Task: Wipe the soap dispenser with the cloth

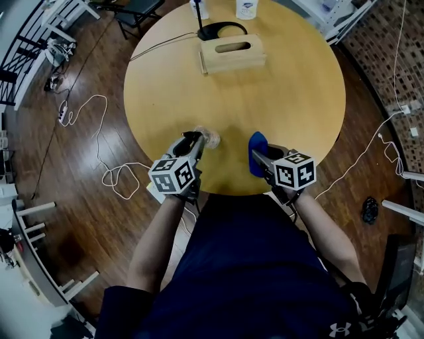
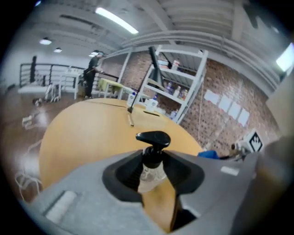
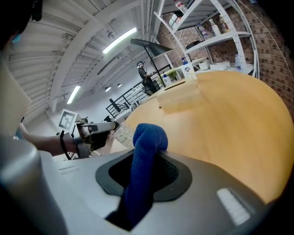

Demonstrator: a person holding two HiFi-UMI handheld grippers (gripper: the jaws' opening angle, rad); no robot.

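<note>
Dispenser (image 2: 153, 151): clear plastic bottle with a glossy black pump head. The left hand-held gripper (image 1: 197, 138) pinches it just below the pump, over the near edge of the round, smooth wooden surface (image 1: 291, 93). Cloth (image 3: 144, 156): blue, nubbly weave, bunched into a roll. The right hand-held gripper (image 1: 257, 157) clamps it by the same edge, near the dispenser but apart.

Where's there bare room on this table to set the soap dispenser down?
The table's broad middle is bare, between the wooden box and the held soap dispenser and cloth; so are both sides. Crowded at the far rim: box, black stand, bottles.
</note>
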